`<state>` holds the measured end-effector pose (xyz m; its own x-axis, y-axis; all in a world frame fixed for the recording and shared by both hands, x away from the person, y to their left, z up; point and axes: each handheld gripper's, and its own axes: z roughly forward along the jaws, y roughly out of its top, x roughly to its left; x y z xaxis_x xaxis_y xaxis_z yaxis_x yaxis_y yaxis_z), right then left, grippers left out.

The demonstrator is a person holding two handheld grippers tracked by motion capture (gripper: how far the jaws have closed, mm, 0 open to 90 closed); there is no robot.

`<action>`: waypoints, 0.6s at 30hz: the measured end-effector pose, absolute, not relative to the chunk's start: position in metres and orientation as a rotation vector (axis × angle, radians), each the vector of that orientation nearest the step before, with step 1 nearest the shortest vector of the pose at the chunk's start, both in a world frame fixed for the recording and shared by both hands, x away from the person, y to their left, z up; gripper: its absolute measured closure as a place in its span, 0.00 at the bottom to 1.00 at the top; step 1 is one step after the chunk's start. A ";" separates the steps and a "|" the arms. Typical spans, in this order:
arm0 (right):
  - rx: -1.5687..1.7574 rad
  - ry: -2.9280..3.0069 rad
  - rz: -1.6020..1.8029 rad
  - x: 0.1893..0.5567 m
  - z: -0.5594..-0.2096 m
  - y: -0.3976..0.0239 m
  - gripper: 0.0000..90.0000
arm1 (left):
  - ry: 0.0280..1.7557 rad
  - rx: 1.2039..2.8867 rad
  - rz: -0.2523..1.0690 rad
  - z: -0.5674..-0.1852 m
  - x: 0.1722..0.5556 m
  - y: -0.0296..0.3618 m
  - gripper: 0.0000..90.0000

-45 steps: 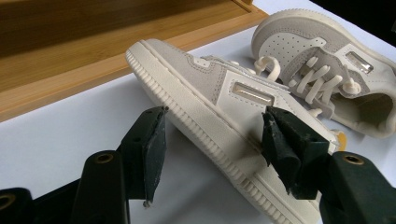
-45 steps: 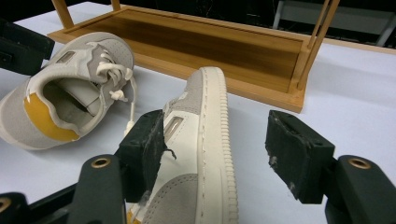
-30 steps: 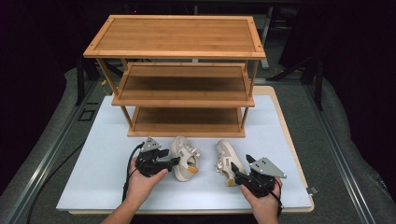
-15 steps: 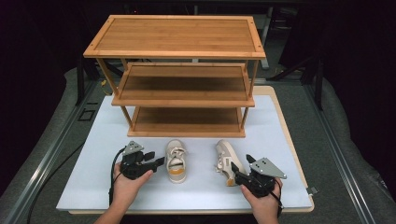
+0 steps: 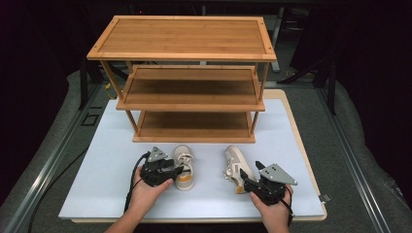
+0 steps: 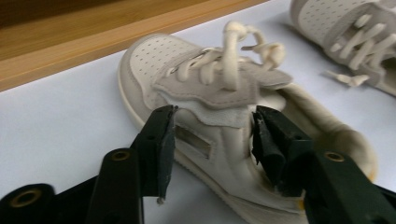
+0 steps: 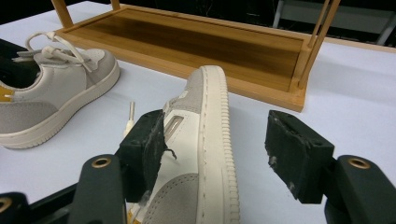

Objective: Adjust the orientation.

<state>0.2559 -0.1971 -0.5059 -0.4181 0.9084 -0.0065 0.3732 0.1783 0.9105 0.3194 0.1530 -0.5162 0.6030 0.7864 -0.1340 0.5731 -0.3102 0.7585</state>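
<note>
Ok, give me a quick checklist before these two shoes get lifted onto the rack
1. Left gripper straddles the left shoe: ok; its jaws have just been closing.
2. Its pads press on the shoe: cannot tell.
3. Left shoe upright: ok.
4. Right shoe upright: not ok, it lies on its side.
5. Right gripper grips it: not ok, the far pad stands apart from the sole.
6. Bottom shelf free: ok.

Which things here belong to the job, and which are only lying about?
Job:
left shoe
right shoe
left gripper
right gripper
rack

Lying about:
mat
small tag at the mat's corner
</note>
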 end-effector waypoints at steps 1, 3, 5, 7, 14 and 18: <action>1.203 1.888 1.214 0.256 -0.506 -0.197 0.42 | 1.074 2.016 0.333 -0.516 0.319 0.153 0.57; 1.194 1.893 1.223 0.256 -0.506 -0.197 0.42 | 1.095 2.000 0.311 -0.515 0.320 0.158 0.61; 1.207 1.881 1.196 0.255 -0.505 -0.197 0.42 | 1.101 1.990 0.293 -0.513 0.320 0.165 0.65; 1.205 1.884 1.225 0.256 -0.506 -0.199 0.42 | 1.098 1.990 0.287 -0.512 0.319 0.170 0.68; 1.206 1.886 1.231 0.256 -0.506 -0.199 0.42 | 1.109 2.009 0.314 -0.508 0.319 0.176 0.75; 1.209 1.885 1.222 0.256 -0.506 -0.198 0.42 | 1.091 2.035 0.326 -0.506 0.312 0.171 0.76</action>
<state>0.2561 -0.1979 -0.5060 -0.4192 0.9079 0.0038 0.3740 0.1689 0.9119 0.3120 0.1714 -0.5059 0.5968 0.7913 -0.1328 0.5889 -0.3196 0.7423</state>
